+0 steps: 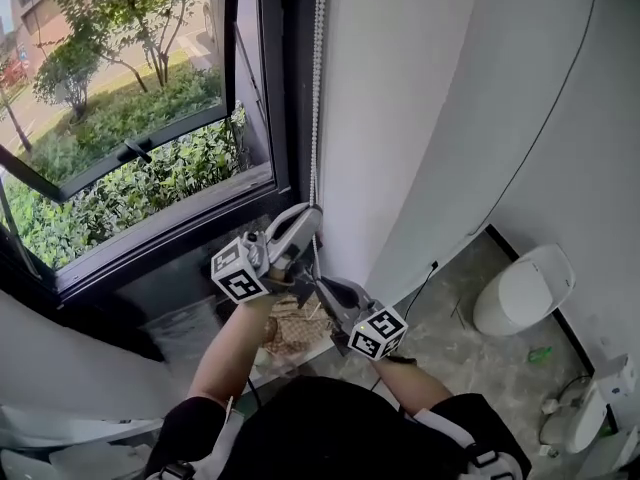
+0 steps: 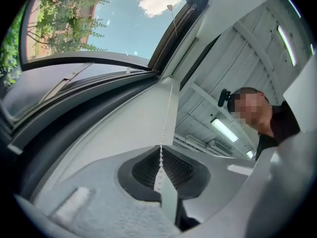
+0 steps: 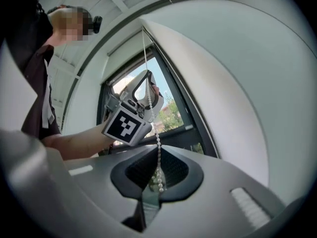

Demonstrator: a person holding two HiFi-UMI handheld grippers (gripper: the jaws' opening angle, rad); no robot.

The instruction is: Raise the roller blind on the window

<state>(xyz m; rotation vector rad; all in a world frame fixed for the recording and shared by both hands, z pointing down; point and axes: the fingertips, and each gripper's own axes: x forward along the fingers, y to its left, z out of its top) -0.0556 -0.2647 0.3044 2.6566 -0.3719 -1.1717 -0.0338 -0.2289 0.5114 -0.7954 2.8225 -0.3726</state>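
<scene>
Hard to make out the pinch points in the head view, where both tools crowd together just below centre; clear only in the gripper views. Clamps the bead chain (image 2: 168,118) in the left gripper (image 2: 163,182), jaws drawn in to a thin slit, with the beads running down from 12 o'clock between the dark ribbed pads (image 2: 184,168). Clamps the same chain in the right gripper (image 3: 156,185) too, jaws likewise closed on it and a short tail of beads hanging inside the pad recess. In the head view, sits the right gripper at 5 o'clock from the left one, just beside it and lower on the chain, with marker cubes (image 1: 240,271) facing the camera. From the grippers, rises the chain straight to 12 o'clock along the dark window frame (image 1: 285,88), cut off at the top edge. Impossible to pick out the roller blind's cloth in any view; only its chain shows, hanging at the window's right side, between the frame and the white wall (image 1: 400,118). At 10 o'clock, open glass onto shrubs (image 1: 150,178) and trees. Under the grippers, at 6 o'clock, a brownish woven thing (image 1: 300,330), half hidden by the forearms, contents unreadable. At 3 o'clock on the floor, a white toilet (image 1: 522,290) with its lid down, inside hidden.
</scene>
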